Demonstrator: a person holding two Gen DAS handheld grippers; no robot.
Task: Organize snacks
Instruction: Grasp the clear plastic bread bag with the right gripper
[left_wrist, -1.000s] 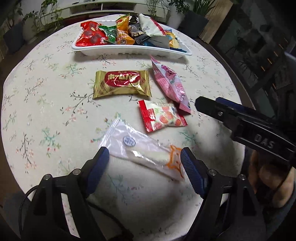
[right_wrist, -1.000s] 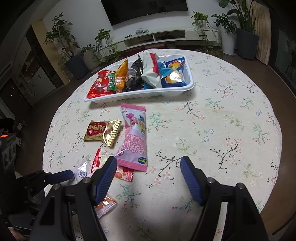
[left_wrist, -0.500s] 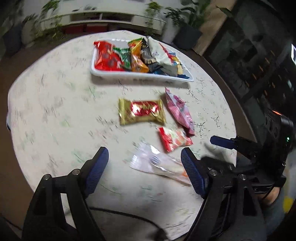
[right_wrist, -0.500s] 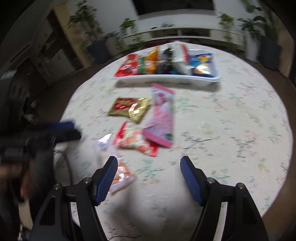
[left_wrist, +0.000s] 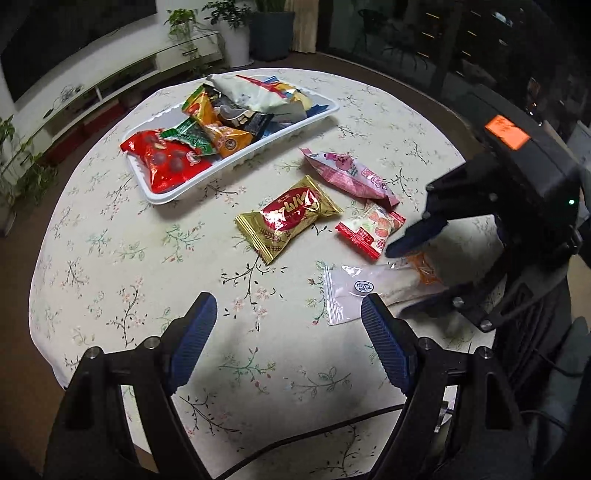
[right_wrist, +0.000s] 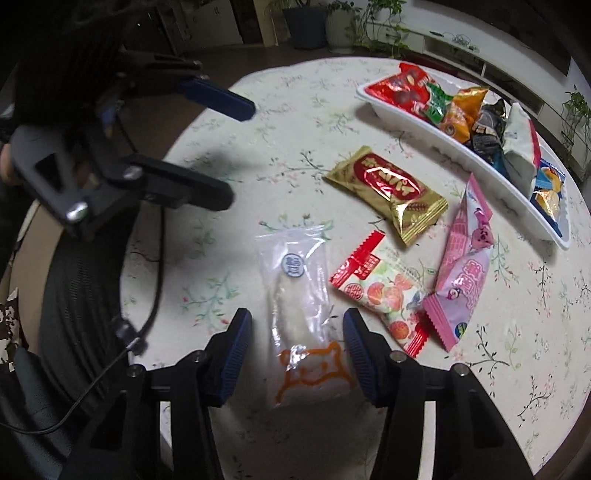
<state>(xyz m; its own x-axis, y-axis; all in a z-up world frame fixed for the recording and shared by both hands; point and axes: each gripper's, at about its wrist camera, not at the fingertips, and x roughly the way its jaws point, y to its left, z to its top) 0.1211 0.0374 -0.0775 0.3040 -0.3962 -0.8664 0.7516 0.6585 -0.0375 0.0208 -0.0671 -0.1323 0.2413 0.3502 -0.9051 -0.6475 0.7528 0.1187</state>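
Note:
A clear snack packet (right_wrist: 299, 295) with an orange print lies near the table's front edge, also in the left wrist view (left_wrist: 369, 286). My right gripper (right_wrist: 297, 332) is open, its fingers on either side of the packet's printed end. My left gripper (left_wrist: 288, 328) is open and empty above bare tablecloth, left of the packet. A gold packet (left_wrist: 290, 218), a red-and-white packet (left_wrist: 371, 229) and a pink packet (left_wrist: 351, 177) lie loose mid-table. A white tray (left_wrist: 192, 188) at the back holds several snack bags.
The round table has a floral cloth (left_wrist: 129, 258). A black cable (right_wrist: 155, 280) hangs off the table edge by the left gripper (right_wrist: 221, 147). Potted plants (left_wrist: 236, 26) and a low TV shelf (left_wrist: 122, 85) stand beyond the table.
My right gripper has swung over to the clear packet and now straddles its printed end. My left gripper has pulled back and to the left, away from that packet.

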